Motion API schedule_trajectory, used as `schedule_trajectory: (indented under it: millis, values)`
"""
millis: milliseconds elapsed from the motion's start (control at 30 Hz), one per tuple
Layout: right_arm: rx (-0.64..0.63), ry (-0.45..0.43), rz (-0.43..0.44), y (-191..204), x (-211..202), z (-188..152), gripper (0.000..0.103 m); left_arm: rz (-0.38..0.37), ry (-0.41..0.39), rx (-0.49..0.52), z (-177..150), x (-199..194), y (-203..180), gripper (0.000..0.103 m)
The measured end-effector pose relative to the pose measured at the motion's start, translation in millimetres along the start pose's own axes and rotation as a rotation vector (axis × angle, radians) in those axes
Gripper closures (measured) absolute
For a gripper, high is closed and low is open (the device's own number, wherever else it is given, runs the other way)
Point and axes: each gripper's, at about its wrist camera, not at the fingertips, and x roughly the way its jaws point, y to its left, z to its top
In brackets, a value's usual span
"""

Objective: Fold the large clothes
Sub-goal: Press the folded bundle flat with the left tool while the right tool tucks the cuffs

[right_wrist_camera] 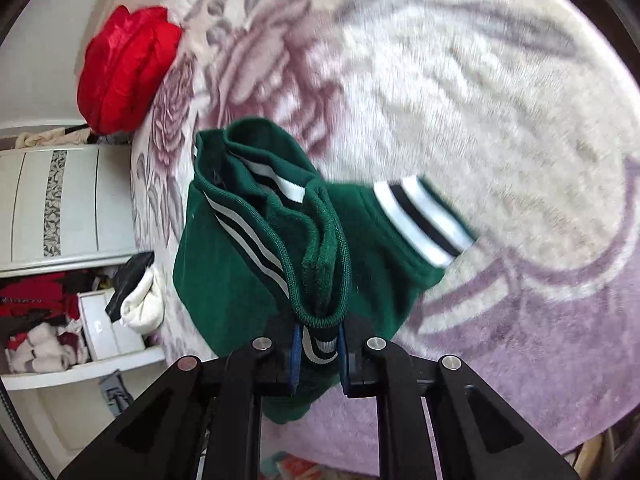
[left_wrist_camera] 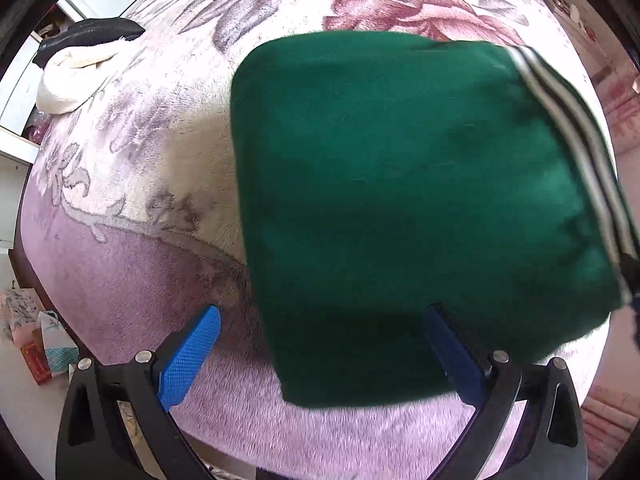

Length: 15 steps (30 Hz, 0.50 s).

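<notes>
Nearest us, our right tongs point(right_wrist_camera: 319, 354) are clamped on a bunched, ribbed edge of the green jacket point(right_wrist_camera: 240, 264), right by its striped band. Our left tongs point(left_wrist_camera: 320, 356) stand wide apart, gripping nothing, with the near edge of the jacket point(left_wrist_camera: 420, 200) between the blue fingers point(left_wrist_camera: 188, 356).

The jacket looks already folded into a compact block on the bed point(left_wrist_camera: 132, 264). We judge the step is squaring or carrying this bundle. To do it well, we should bring the left tongs down on the near edge before we lift, so the layers do not slide open, and keep both sides level.

In the left view its long side seems to run away from us, the striped band point(left_wrist_camera: 576, 148) along its right flank.

Farther off lie a red bundle point(right_wrist_camera: 124, 68) and a cream-and-black garment point(left_wrist_camera: 76, 64).
</notes>
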Motion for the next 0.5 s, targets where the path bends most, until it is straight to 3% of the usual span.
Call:
schedule_trajectory:
  millis: [133, 233, 333, 433, 500]
  values:
    - [0.102, 0.007, -0.083, -38, 23, 18, 0.088, 0.009, 0.01, -0.003, 8, 27, 0, 0.0]
    - [0.114, 0.099, -0.134, -63, 65, 31, 0.084, 0.011, 0.045, 0.01, 14, 53, 0, 0.0]
    - [0.07, 0.185, -0.184, -57, 73, 47, 0.054, 0.004, 0.053, 0.009, 18, 60, 5, 0.0]
    - [-0.036, 0.117, -0.22, -30, 41, 67, 0.051, 0.011, 0.042, 0.009, 23, 52, 10, 0.0]
    - [-0.102, 0.093, -0.172, -8, 28, 81, 0.039, 0.016, 0.02, 0.003, 27, 43, 13, 0.0]
